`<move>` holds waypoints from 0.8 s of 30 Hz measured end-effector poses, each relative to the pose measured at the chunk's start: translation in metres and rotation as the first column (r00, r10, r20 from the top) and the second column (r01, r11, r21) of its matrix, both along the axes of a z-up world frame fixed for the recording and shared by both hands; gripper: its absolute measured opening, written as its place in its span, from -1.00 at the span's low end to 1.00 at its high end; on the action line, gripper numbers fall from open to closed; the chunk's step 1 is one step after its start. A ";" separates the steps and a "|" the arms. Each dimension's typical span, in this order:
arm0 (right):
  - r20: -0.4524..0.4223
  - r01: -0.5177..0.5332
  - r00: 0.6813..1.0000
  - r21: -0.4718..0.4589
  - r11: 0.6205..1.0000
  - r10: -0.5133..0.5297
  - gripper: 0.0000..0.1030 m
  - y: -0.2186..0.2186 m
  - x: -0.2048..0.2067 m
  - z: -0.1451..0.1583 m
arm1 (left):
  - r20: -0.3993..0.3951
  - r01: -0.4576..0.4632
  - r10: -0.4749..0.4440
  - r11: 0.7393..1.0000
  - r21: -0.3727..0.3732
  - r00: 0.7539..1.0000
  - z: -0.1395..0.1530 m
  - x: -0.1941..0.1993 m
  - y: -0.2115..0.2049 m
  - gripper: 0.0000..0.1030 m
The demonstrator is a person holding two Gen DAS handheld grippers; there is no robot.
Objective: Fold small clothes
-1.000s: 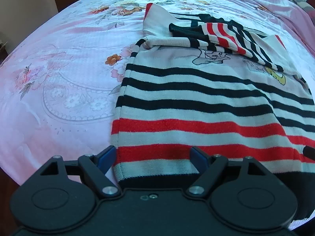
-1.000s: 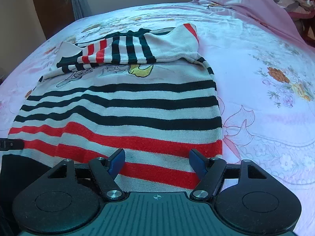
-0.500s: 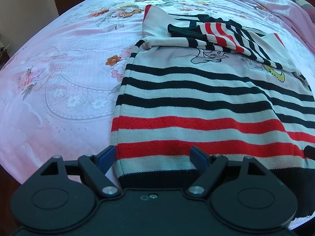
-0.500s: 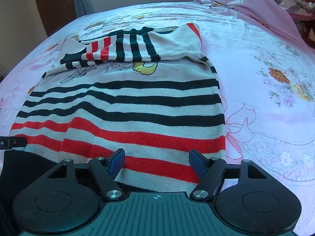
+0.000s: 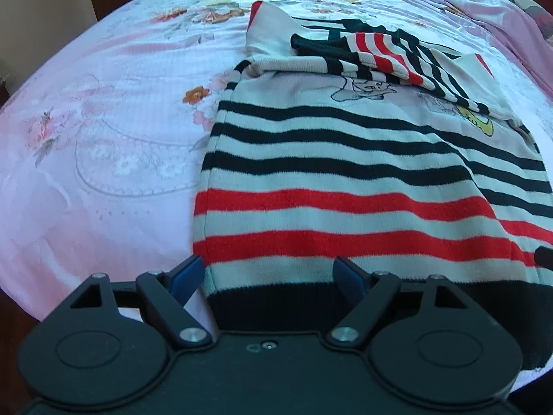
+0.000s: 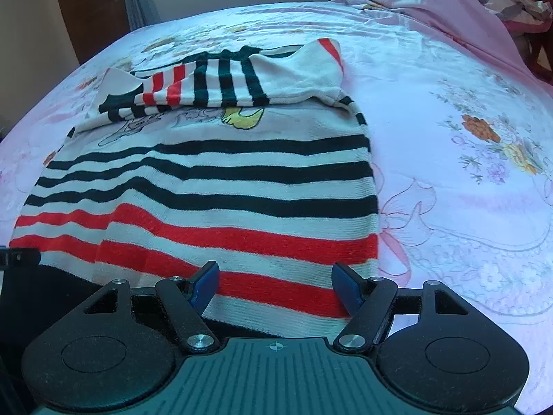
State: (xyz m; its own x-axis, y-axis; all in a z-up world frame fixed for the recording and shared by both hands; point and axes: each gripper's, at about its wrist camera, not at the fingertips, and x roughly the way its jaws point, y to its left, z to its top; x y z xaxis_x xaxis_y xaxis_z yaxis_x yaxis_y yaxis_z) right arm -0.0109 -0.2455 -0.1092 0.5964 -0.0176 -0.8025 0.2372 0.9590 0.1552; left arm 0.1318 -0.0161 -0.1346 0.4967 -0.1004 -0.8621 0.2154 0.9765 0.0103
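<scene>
A small white sweater with black and red stripes [image 5: 345, 173] lies flat on the bed, both sleeves folded across the chest over a cartoon print. My left gripper [image 5: 268, 273] is open, its blue fingertips either side of the black hem at the sweater's near left corner. In the right wrist view the sweater [image 6: 224, 180] fills the middle. My right gripper [image 6: 276, 285] is open over the hem near the right corner. Neither holds cloth.
The bed is covered by a pink floral sheet [image 5: 103, 138] [image 6: 466, 138]. A crumpled pink blanket and pillows [image 6: 449, 3] lie at the far right. A brown wooden door [image 6: 90, 14] and wall stand beyond the bed.
Both grippers have drawn back slightly towards the near hem, still open. The sweater has not moved.
</scene>
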 end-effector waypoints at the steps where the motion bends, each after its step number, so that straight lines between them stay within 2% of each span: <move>1: 0.001 0.005 1.000 -0.002 1.000 -0.005 0.38 -0.001 -0.001 0.001 | -0.009 -0.002 0.001 1.000 -0.012 1.000 0.000 0.000 0.002 0.51; 7: -0.002 0.024 1.000 0.002 1.000 -0.024 0.38 -0.012 -0.009 0.001 | -0.036 -0.015 0.013 0.998 -0.064 0.999 0.002 0.003 0.014 0.33; 10: 0.001 0.034 0.999 -0.001 0.999 -0.034 0.38 -0.015 -0.012 0.004 | -0.053 -0.029 0.025 0.996 -0.081 0.998 0.001 0.004 0.020 0.31; 13: -0.003 0.051 0.999 0.002 0.999 -0.051 0.38 -0.020 -0.016 0.005 | -0.055 -0.049 0.045 0.996 -0.078 0.997 0.000 0.003 0.027 0.35; 15: -0.015 0.057 0.998 0.002 0.998 -0.057 0.38 -0.023 -0.018 0.003 | -0.048 -0.058 0.055 0.996 -0.069 0.997 0.000 0.001 0.031 0.50; 18: -0.039 0.060 0.997 0.009 0.998 -0.059 0.38 -0.027 -0.021 -0.001 | -0.052 -0.054 0.050 0.996 -0.070 0.997 -0.004 0.000 0.034 0.55; 21: -0.049 0.062 0.997 0.024 0.998 -0.061 0.38 -0.028 -0.022 -0.005 | -0.062 -0.050 0.044 0.994 -0.099 0.997 -0.009 0.001 0.035 0.50; 24: -0.049 0.047 0.998 0.060 0.997 -0.044 0.38 -0.027 -0.023 -0.006 | -0.068 -0.054 0.045 0.988 -0.142 0.997 -0.008 0.000 0.036 0.24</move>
